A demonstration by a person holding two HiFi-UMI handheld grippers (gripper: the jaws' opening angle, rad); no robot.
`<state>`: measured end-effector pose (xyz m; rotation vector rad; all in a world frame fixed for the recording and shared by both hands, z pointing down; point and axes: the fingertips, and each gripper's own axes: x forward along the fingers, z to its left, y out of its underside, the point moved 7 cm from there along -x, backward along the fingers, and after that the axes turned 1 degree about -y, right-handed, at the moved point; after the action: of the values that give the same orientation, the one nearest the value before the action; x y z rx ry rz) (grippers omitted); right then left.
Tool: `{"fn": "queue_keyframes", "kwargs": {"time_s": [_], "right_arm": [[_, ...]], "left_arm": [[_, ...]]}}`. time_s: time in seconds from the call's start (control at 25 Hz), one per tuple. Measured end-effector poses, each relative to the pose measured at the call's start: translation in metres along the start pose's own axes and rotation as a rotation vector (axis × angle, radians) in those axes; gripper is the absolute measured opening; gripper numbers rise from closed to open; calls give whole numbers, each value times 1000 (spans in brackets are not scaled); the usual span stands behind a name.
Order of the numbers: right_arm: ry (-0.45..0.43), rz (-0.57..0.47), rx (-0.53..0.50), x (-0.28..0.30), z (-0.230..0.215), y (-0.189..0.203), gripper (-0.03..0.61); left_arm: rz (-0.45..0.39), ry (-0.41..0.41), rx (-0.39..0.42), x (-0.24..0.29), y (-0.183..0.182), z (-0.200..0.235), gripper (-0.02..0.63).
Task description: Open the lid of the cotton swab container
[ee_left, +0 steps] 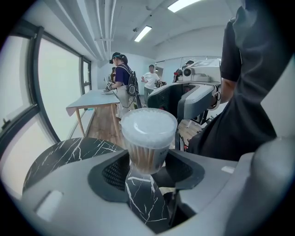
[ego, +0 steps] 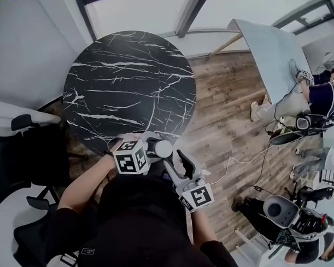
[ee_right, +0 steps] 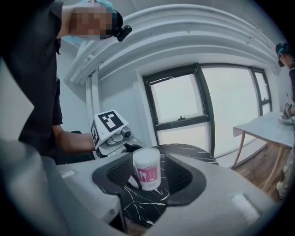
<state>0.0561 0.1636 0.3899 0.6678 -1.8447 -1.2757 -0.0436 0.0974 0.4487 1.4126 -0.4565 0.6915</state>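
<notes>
The cotton swab container (ego: 162, 149) is a small clear tub with a white round top and a pink label (ee_right: 147, 169). It is held up in the air over the near edge of the black marble table (ego: 127, 82). My left gripper (ego: 155, 151) is shut on its lower body, and the tub (ee_left: 148, 138) stands upright between the left pads (ee_left: 113, 173). My right gripper (ego: 181, 160) is just to the right of the tub. Its jaws (ee_right: 146, 177) stand open, with a gap on each side of the tub. I cannot tell whether the lid is on.
Black chairs (ego: 31, 157) stand at the left of the round table. A wooden floor (ego: 232, 111), a light table (ego: 273, 55) and a cable lie to the right. People (ego: 319, 97) and equipment (ego: 290, 213) crowd the far right.
</notes>
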Motion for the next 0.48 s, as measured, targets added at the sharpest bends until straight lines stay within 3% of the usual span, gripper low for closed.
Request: {"fn": "queue_keyframes", "kwargs": {"time_s": [0.48], "right_arm": [[-76, 58, -73, 4, 10, 0, 276]], "left_arm": [[34, 75, 81, -2, -2, -16, 250]]}}
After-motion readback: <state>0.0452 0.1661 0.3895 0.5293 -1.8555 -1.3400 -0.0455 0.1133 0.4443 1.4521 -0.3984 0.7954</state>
